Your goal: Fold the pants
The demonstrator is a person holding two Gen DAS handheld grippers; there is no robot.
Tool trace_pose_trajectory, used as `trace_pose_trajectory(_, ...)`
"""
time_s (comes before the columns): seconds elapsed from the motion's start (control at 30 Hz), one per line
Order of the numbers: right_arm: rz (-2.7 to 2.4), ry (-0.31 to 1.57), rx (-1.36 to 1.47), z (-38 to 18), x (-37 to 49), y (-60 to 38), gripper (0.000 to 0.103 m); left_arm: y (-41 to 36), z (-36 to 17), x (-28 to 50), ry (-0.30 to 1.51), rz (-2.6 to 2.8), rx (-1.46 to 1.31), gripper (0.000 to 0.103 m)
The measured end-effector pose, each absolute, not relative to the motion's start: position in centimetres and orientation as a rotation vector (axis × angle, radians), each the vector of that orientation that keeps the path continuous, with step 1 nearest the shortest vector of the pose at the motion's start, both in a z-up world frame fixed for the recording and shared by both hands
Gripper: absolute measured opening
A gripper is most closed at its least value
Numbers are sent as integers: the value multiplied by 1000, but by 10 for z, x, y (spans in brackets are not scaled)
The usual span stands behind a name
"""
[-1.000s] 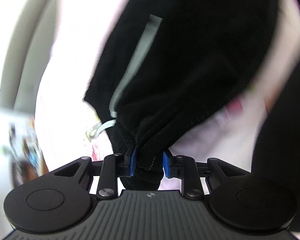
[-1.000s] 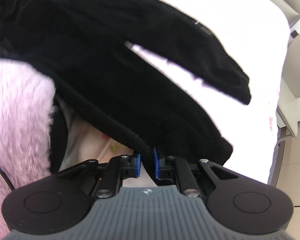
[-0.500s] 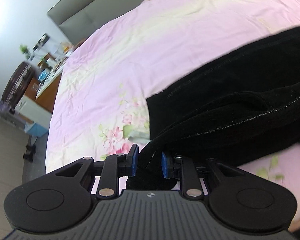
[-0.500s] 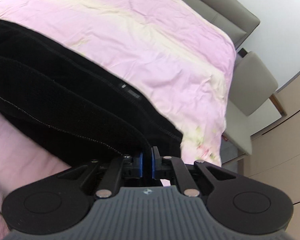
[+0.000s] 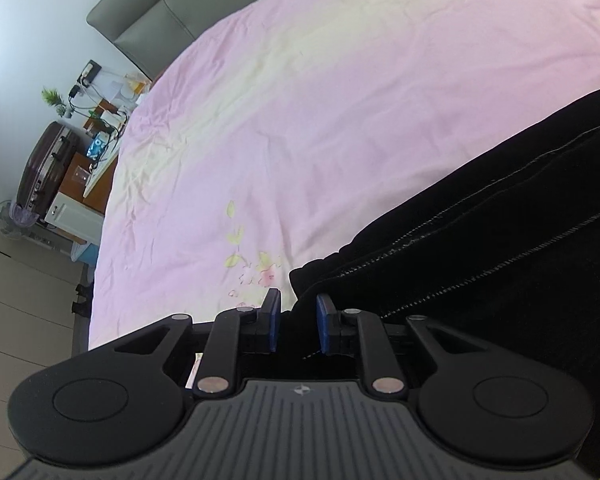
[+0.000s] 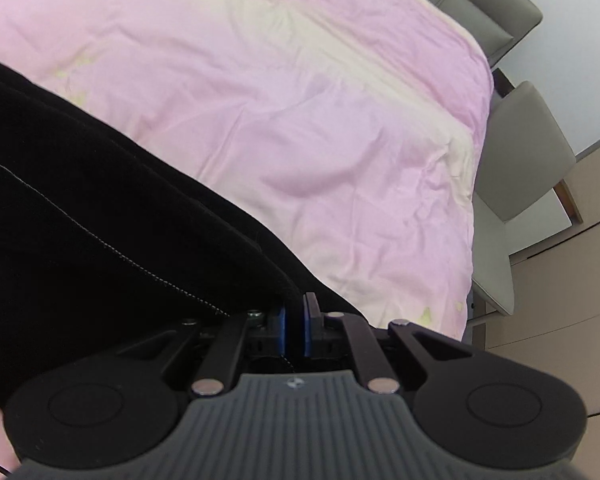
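Bedspread lies bare beyond the pants, open passage toward the headboard; cluttered nightstand off its left edge, chair off its right

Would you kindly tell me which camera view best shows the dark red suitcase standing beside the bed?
The left wrist view: the dark red suitcase stands at its left edge, beside a cluttered bedside table. The right wrist view shows none of it, only the bed's opposite side.
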State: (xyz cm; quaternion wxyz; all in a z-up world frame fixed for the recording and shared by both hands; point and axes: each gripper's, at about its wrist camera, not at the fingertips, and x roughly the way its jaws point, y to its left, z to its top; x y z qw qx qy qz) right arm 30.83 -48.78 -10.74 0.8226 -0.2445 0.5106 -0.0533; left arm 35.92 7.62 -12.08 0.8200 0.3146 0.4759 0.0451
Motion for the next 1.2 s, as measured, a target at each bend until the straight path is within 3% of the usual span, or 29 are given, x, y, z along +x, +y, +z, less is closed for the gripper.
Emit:
trace_pose_trajectory(0.03, -113, 1100, -515, -114, 314, -490, 2, 80, -125, 365, 1046, 93, 650, 0)
trace_pose_trajectory(0.17, -95, 1146, -519, -140, 327, -493, 2, 86, -143, 372, 1094, 58, 676, 0)
trace_pose_trajectory(0.23, -89, 1155, -539, -147, 328, -491, 3, 89, -139, 367, 1075, -3, 649, 6)
trace_pose_trajectory(0.4, -83, 1164, -532, -148, 331, -492, 3, 100, -106, 371, 1076, -224, 509, 68)
trace_pose_trajectory(0.5, -92, 1164, -533, -148, 331, -489, 3, 102, -103, 376, 1122, -247, 514, 77)
trace_pose_trajectory(0.63, -105, 1156, -548, -148, 328, -486, 4, 125, -108, 379, 1167, -142, 449, 78)
trace_pose_trajectory(0.9, -128, 1183, -587, -152, 333, -478, 4, 203, -128, 384, 1221, 35, -75, 82)
trace_pose_trajectory(1.03, -139, 1189, -621, -150, 331, -474, 4, 209, -127, 380, 1175, 65, -186, 64)
trace_pose_trajectory(1.07, -144, 1191, -623, -149, 331, -473, 4, 207, -123, 379, 1164, 67, -171, 54)
trace_pose_trajectory(1.2, -171, 1188, -639, -139, 330, -469, 4, 194, -105, 366, 1117, 71, -83, 47)
